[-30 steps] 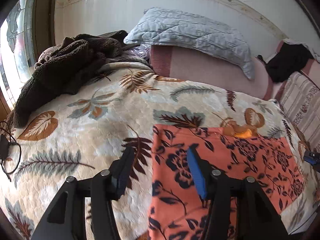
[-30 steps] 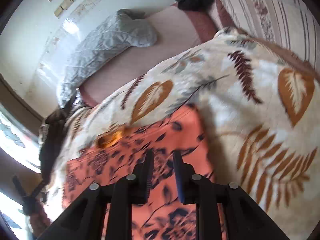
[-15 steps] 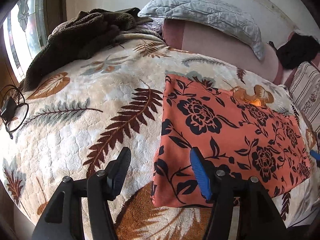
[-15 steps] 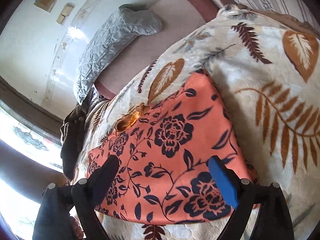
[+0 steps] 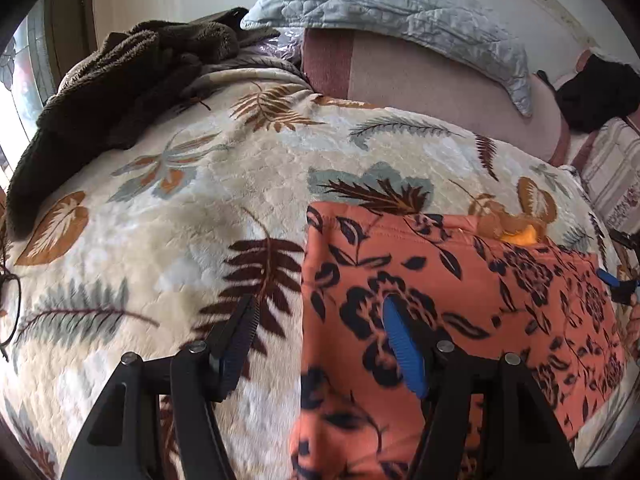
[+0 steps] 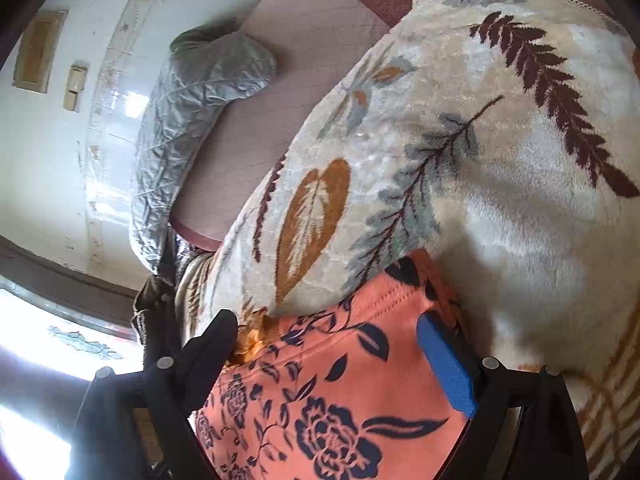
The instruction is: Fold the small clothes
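An orange garment with black flowers [image 5: 460, 300] lies flat on a leaf-patterned blanket [image 5: 180, 220]. My left gripper [image 5: 320, 340] is open low over the garment's left edge: one finger over the blanket, the blue-padded finger over the cloth. My right gripper [image 6: 332, 360] is open wide over the garment's [image 6: 340, 400] far right corner, one finger at each side of it. It also shows at the right edge of the left wrist view [image 5: 612, 280]. A small orange-yellow piece [image 5: 516, 234] lies at the garment's far edge.
A dark brown fleece [image 5: 112, 80] is heaped at the back left. A grey quilted pillow [image 5: 392, 4] and a pink bolster [image 5: 432, 80] lie against the wall. A black item [image 5: 596, 92] sits at the back right. A cable [image 5: 8, 312] lies at the left edge.
One second ago the right gripper was nearly shut; it opened wide. Both grippers have dropped closer to the garment and moved toward its far edge since half a second ago.
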Motion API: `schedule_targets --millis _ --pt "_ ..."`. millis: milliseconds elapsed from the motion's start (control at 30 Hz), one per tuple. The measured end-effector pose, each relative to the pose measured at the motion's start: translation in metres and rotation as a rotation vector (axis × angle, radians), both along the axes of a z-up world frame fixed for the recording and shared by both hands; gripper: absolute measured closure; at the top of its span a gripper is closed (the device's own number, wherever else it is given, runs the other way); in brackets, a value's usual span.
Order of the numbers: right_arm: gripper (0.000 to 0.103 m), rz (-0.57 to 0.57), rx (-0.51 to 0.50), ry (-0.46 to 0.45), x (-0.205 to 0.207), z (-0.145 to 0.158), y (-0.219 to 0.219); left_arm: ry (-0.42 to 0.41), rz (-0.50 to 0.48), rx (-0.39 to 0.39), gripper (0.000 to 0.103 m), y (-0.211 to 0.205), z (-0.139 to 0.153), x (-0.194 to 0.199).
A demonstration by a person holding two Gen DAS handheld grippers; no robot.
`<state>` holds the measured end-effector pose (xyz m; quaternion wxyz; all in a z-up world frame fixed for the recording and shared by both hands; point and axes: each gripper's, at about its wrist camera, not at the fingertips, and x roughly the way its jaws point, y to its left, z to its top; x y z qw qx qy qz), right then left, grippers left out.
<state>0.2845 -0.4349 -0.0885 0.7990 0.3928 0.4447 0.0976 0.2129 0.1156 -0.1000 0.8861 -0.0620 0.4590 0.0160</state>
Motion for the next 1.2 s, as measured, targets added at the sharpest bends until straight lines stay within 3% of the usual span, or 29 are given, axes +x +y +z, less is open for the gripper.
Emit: schedule_targets --millis 33,100,200,300,433,567,633,700,733,767,833,967,1033,1133,1200 --pt "0.01 -0.005 -0.006 0.019 0.007 -0.006 -0.003 0.02 -0.01 0.012 0.038 0.0 -0.01 0.017" --pt "0.01 -0.053 -0.009 0.017 0.012 -0.006 -0.009 0.098 0.066 0.075 0.038 0.005 -0.029 0.045" --pt "0.01 -0.068 -0.019 -0.031 0.0 0.013 -0.007 0.098 0.112 -0.015 0.036 0.02 -0.027 0.05" --pt "0.01 -0.027 -0.053 -0.087 -0.038 0.04 0.006 0.032 0.127 -0.013 0.036 0.024 -0.004 0.023" --pt "0.01 0.04 -0.123 -0.148 -0.123 0.068 0.041 -0.049 0.099 -0.033 0.035 0.014 0.025 -0.041" --pt "0.01 0.101 -0.102 -0.144 -0.201 0.06 0.068 -0.086 0.064 -0.047 0.032 0.0 0.027 -0.103" --pt "0.01 0.101 -0.085 -0.131 -0.223 0.048 0.075 -0.041 0.076 -0.027 0.032 -0.001 0.01 -0.115" --pt "0.01 0.07 -0.092 -0.084 -0.232 0.032 0.072 0.101 0.088 0.033 0.032 -0.001 -0.025 -0.115" --pt "0.01 0.048 -0.093 -0.068 -0.235 0.026 0.069 0.12 0.084 0.026 0.03 0.003 -0.034 -0.12" --pt "0.01 0.031 -0.081 -0.066 -0.237 0.023 0.066 0.075 0.096 0.01 0.03 0.006 -0.028 -0.127" --pt "0.01 0.011 -0.061 -0.066 -0.241 0.023 0.062 0.085 0.114 0.005 0.03 0.01 -0.017 -0.134" --pt "0.01 0.022 -0.065 -0.131 -0.248 0.036 0.062 -0.015 0.113 -0.011 0.03 0.013 0.009 -0.146" --pt "0.01 0.028 -0.05 -0.139 -0.247 0.036 0.061 0.014 0.104 0.017 0.03 0.012 0.003 -0.142" --pt "0.01 0.022 -0.037 -0.152 -0.243 0.034 0.059 0.121 0.116 0.066 0.029 0.016 -0.02 -0.134" --pt "0.01 -0.001 -0.022 -0.142 -0.24 0.028 0.054 0.098 0.136 0.037 0.028 0.019 -0.018 -0.142"
